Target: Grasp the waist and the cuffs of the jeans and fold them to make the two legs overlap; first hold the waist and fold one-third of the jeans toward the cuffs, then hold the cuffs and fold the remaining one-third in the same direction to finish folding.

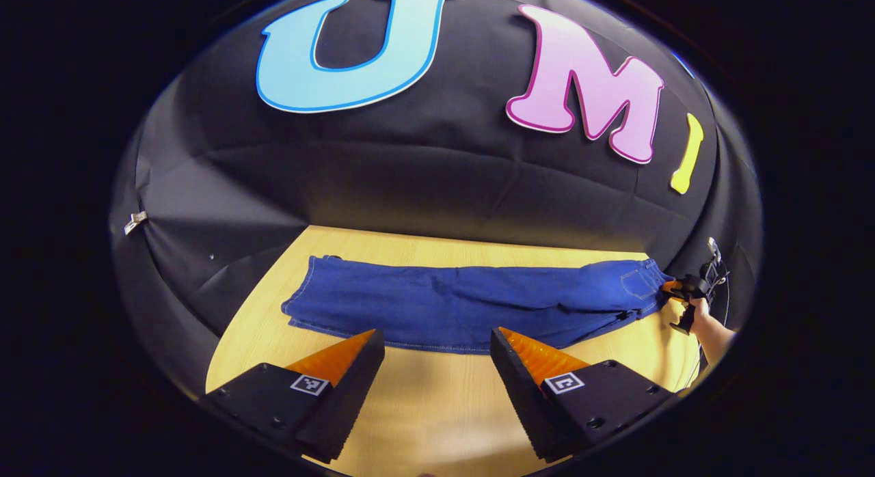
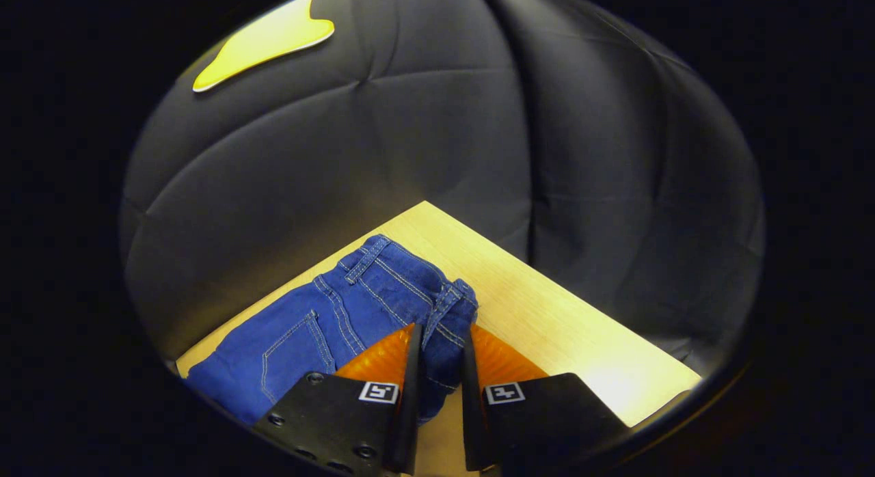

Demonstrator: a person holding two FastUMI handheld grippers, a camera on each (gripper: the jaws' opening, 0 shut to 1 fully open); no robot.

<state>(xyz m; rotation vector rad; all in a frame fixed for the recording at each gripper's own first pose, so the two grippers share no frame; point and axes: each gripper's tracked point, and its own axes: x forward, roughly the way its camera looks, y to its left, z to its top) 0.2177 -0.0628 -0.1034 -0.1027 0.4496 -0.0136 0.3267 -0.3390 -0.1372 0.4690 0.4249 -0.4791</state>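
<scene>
Blue jeans [image 1: 465,303] lie flat across the wooden table [image 1: 437,409], one leg on top of the other. The cuffs [image 1: 304,303] point left and the waist [image 1: 649,279] right in the left gripper view. My left gripper [image 1: 435,333] hangs open just before the near edge of the legs, with nothing between its fingers. My right gripper [image 1: 673,289], held by a hand [image 1: 711,330], pinches the waist end at the far right. In the right gripper view the jeans [image 2: 328,320] bunch at the waistband, and my right gripper [image 2: 441,330] is shut on that denim.
The black cloth wall stands close behind the table. The table's far right corner [image 2: 427,207] lies just past the waistband. Bare wood [image 2: 567,326] stretches to the right of the waist and in front of the legs.
</scene>
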